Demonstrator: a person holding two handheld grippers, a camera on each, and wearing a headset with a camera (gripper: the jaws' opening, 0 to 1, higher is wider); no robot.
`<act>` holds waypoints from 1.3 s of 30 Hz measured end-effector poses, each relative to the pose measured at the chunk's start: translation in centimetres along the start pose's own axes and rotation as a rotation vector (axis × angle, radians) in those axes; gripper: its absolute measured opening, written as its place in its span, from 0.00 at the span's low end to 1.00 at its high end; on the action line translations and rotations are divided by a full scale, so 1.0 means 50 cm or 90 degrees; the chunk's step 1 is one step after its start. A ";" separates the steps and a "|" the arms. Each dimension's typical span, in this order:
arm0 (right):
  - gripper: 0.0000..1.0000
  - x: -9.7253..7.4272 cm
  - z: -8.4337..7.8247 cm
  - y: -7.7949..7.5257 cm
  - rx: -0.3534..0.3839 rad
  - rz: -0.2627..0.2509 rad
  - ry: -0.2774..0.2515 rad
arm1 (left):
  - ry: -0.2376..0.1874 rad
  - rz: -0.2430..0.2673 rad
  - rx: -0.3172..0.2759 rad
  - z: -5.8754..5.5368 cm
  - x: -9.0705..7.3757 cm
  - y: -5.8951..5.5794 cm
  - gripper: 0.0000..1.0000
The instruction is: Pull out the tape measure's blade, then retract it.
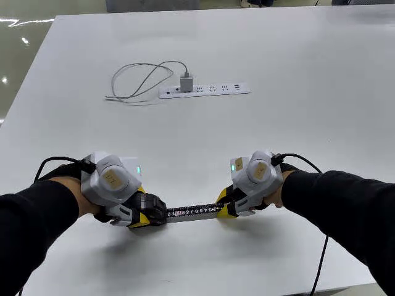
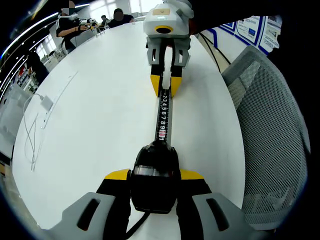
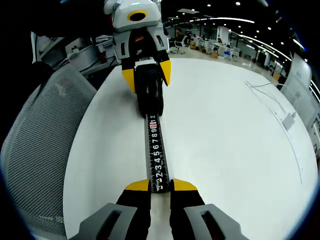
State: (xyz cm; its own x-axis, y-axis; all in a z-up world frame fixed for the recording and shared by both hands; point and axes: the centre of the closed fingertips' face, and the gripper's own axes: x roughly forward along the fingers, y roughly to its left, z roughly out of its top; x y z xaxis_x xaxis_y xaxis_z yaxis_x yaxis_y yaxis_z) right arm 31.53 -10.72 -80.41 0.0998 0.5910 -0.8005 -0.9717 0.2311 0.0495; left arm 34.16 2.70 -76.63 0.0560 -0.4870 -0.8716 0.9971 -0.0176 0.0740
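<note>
Tape measure [image 1: 154, 210] in left gripper [image 1: 141, 207], blade [image 1: 194, 212] spanning sideways to right gripper [image 1: 223, 206]

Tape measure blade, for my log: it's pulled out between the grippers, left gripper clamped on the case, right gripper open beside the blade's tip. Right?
No: the right gripper is shut on the tip of the blade, not open beside it, as the right gripper view shows. The rest holds.

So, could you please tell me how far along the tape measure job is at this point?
Done: a short stretch of blade is out of the case, with numbers to about twelve showing. In hand: the left gripper clamps the case and the right gripper pinches the blade's tip, the blade straight between them. Left: any further pull, then the whole retraction.
</note>
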 end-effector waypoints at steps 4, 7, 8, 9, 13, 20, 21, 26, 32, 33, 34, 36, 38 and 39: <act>0.10 -0.004 -0.006 -0.001 0.002 -0.001 0.003 | 0.000 0.000 0.000 0.000 0.000 0.000 0.30; 0.10 -0.006 -0.009 -0.001 0.002 -0.001 0.004 | 0.000 0.001 0.000 0.000 0.000 0.000 0.30; 0.10 -0.007 -0.010 -0.001 0.002 -0.001 0.004 | 0.000 0.001 0.000 0.000 0.001 0.000 0.30; 0.10 -0.007 -0.010 -0.001 0.003 -0.001 0.004 | 0.000 0.001 0.000 -0.001 0.001 0.000 0.30; 0.10 -0.009 -0.012 -0.001 0.005 -0.001 0.004 | 0.000 0.001 0.000 0.000 0.001 0.000 0.30; 0.10 -0.009 -0.012 -0.001 0.003 0.002 0.004 | 0.000 0.001 0.000 0.000 0.001 0.000 0.30; 0.10 -0.009 -0.013 -0.001 0.003 0.002 0.004 | 0.000 0.001 0.000 0.000 0.002 0.000 0.30; 0.10 -0.013 -0.017 -0.002 0.005 0.005 0.005 | 0.000 0.001 0.000 0.001 0.001 0.000 0.30; 0.10 -0.020 -0.024 -0.002 0.010 0.005 0.007 | 0.001 0.001 0.000 0.000 0.002 0.000 0.30; 0.10 -0.021 -0.024 -0.001 0.011 0.005 0.007 | 0.001 0.001 0.000 0.000 0.002 0.000 0.30; 0.10 -0.022 -0.025 -0.001 0.012 0.005 0.006 | 0.001 0.001 0.000 0.000 0.002 0.000 0.30; 0.10 -0.024 -0.028 -0.001 0.011 0.005 0.006 | 0.001 0.001 0.000 0.000 0.002 0.001 0.30; 0.10 -0.025 -0.029 -0.003 0.013 0.004 0.005 | 0.001 0.001 -0.001 0.000 0.003 0.001 0.30; 0.10 -0.025 -0.030 -0.003 0.012 0.004 0.006 | 0.001 0.001 -0.001 0.000 0.003 0.001 0.30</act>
State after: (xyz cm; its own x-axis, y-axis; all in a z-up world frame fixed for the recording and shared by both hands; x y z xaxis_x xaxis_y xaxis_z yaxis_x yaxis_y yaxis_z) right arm 31.24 -12.66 -80.30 0.0917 0.5857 -0.8053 -0.9680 0.2422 0.0659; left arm 34.22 2.62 -76.75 0.0580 -0.4857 -0.8722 0.9970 -0.0159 0.0751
